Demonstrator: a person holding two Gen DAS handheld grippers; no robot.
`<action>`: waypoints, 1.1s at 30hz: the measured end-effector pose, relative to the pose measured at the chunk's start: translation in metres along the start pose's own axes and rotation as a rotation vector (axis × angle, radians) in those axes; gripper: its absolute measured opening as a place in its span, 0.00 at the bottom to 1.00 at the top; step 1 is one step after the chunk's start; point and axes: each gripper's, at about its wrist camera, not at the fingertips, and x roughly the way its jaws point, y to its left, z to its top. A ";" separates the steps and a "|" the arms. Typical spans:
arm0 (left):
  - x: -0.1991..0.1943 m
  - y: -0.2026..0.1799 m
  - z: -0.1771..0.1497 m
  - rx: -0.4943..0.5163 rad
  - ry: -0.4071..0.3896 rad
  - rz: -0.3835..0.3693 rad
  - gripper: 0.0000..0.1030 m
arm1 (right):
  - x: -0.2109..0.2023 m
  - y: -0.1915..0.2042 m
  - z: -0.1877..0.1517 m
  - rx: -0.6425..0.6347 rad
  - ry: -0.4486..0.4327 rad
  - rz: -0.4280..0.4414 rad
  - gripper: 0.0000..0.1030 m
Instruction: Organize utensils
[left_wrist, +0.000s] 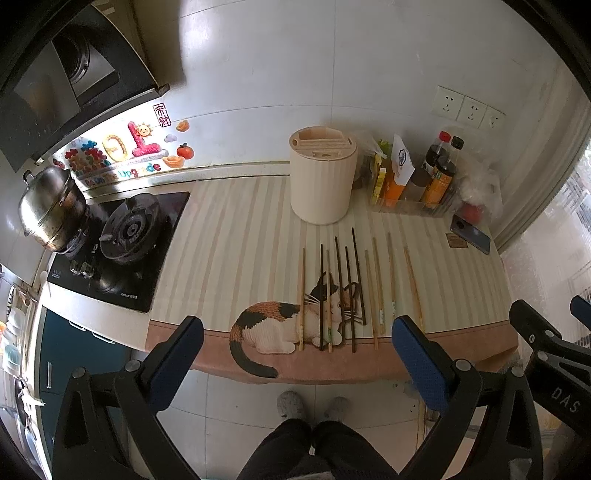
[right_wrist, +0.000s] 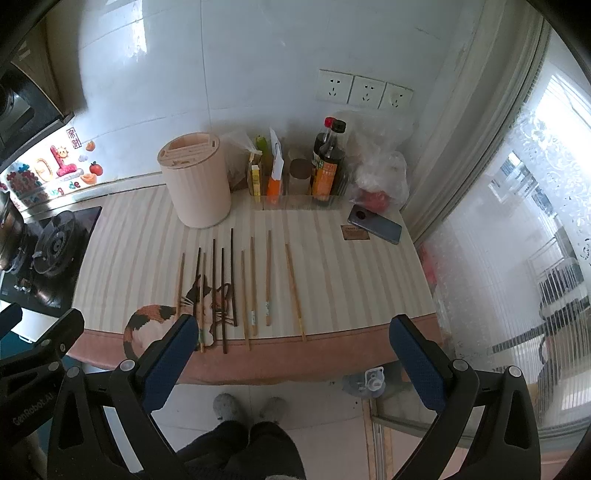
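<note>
Several chopsticks lie side by side on the striped cat mat (left_wrist: 236, 236): dark ones (left_wrist: 357, 275) in the middle, light wooden ones (left_wrist: 413, 286) to the right and one (left_wrist: 302, 295) at the left. They also show in the right wrist view, dark (right_wrist: 232, 273) and light (right_wrist: 293, 288). A beige round utensil holder (left_wrist: 322, 177) (right_wrist: 195, 181) stands upright behind them. My left gripper (left_wrist: 297, 332) is open and empty, held back from the counter's front edge. My right gripper (right_wrist: 291, 334) is open and empty, also in front of the counter.
A gas stove (left_wrist: 125, 236) with a steel pot (left_wrist: 50, 206) is at the left. A clear tray of sauce bottles (left_wrist: 424, 184) (right_wrist: 325, 166), a plastic bag (right_wrist: 380, 173) and a phone (left_wrist: 471, 233) (right_wrist: 375, 223) sit at the back right. A window (right_wrist: 535, 221) is on the right.
</note>
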 end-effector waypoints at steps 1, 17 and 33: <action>0.000 0.000 0.000 0.000 -0.001 -0.001 1.00 | 0.000 0.000 0.002 0.000 0.000 0.000 1.00; 0.000 0.000 -0.001 -0.002 -0.004 0.000 1.00 | -0.001 0.002 -0.003 0.000 -0.009 -0.003 1.00; -0.002 -0.003 0.004 -0.004 0.000 -0.002 1.00 | -0.004 0.001 -0.002 -0.001 -0.010 -0.003 1.00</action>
